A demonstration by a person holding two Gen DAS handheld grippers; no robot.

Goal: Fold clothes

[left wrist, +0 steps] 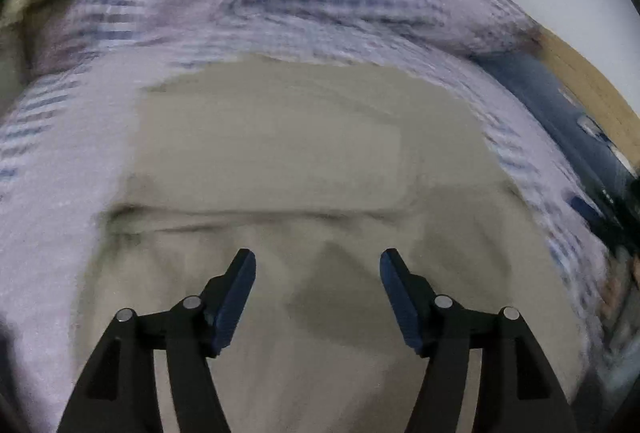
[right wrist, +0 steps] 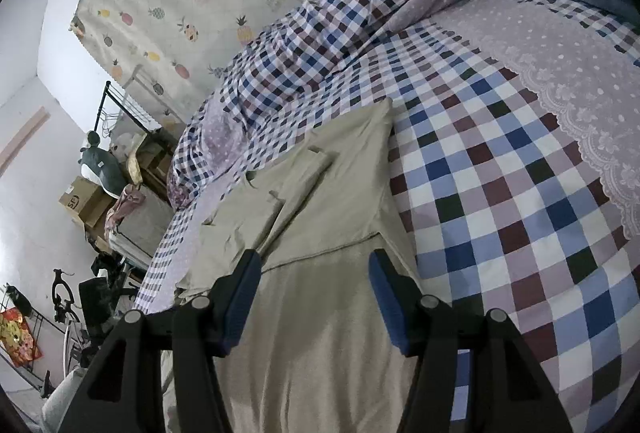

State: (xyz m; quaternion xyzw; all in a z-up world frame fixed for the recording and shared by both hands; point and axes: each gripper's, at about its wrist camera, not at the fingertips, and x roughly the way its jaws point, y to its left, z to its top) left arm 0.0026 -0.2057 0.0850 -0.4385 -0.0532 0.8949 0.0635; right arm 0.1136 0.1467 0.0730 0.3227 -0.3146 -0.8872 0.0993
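Lying on the checked bedsheet (right wrist: 500,169), the beige trousers (right wrist: 320,201) sit below both open, empty grippers, left (left wrist: 318,257) and right (right wrist: 314,257).

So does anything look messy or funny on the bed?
A bit. The beige garment lies partly folded on the checked bedspread, with a flap sticking out crookedly near its far end. Behind it, the checked quilt is bunched in a rumpled heap. Nothing looks torn or spilled.

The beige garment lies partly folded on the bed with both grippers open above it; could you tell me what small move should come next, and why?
Probably lower the right gripper onto the beige garment and pinch its near layer. Both it and the left gripper stand open, holding nothing, and the cloth looks only partly folded.
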